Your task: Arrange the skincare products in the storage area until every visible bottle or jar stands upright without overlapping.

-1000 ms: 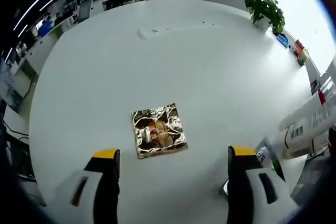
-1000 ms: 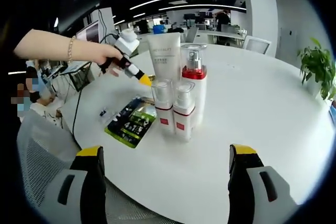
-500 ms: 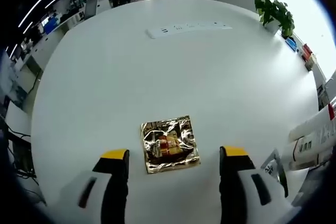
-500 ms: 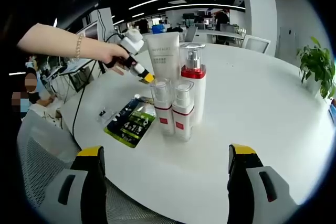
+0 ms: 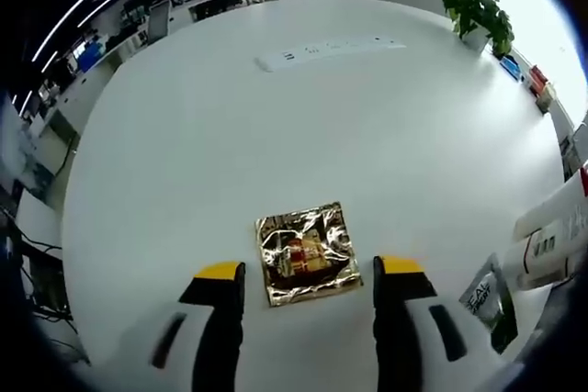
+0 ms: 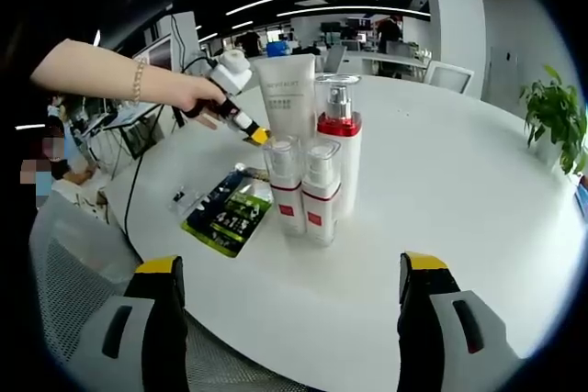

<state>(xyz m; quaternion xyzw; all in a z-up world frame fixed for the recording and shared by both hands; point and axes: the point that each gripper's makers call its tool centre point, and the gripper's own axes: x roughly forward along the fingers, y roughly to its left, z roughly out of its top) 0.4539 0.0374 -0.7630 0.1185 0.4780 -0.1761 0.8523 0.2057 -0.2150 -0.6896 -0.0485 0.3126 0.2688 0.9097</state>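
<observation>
A crinkled gold foil sachet [image 5: 308, 252] lies flat on the white round table [image 5: 276, 126]. My left gripper [image 5: 310, 270] is open, with one yellow-tipped jaw on each side of the sachet's near half. In the right gripper view a hand holds that left gripper [image 6: 255, 135] low behind the bottles. A white tube [image 6: 287, 96], a tall pump bottle with a red band [image 6: 338, 140] and two small pump bottles [image 6: 285, 188] [image 6: 320, 195] stand upright, packed close together. My right gripper [image 6: 292, 268] is open in front of them, holding nothing.
A green and black sachet [image 6: 225, 213] lies flat left of the bottles, and shows beside them [image 5: 487, 296] at the right edge. A power strip [image 5: 326, 46] lies far across the table. A potted plant [image 6: 556, 117] stands at the rim. Office desks and chairs surround the table.
The left gripper has come in over the gold sachet and its jaws have narrowed around it. The right gripper view is almost unchanged; the hand has shifted slightly toward the bottles.
</observation>
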